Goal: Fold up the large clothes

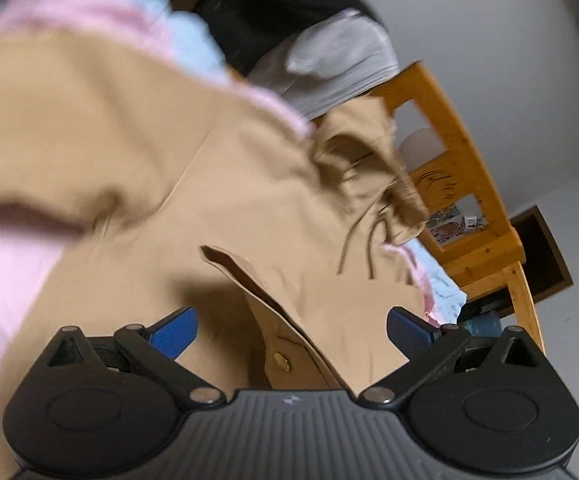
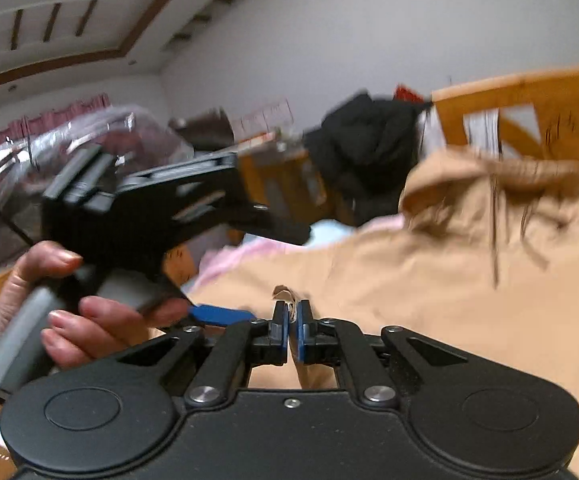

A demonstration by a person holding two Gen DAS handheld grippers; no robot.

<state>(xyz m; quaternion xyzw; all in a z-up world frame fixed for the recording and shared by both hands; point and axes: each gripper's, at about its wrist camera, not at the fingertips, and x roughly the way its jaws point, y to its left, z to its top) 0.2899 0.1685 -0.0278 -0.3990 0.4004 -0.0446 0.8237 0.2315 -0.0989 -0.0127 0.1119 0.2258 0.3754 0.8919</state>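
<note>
Left hand-held gripper (image 1: 291, 330) gapes wide above the tan hooded coat (image 1: 137, 152), spread on the bed. At three o'clock, right hand-held gripper (image 2: 292, 330) pinches its hem; lift evenly, keeping fabric taut.

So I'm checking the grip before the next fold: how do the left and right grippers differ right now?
The left gripper has its jaws wide apart over the tan jacket, pinching nothing; the right gripper is shut on a small bit of tan jacket edge. The left gripper looks down on the spread jacket; the right gripper looks more level, across it toward the wooden headboard. Both have black linkages and blue pads.
</note>
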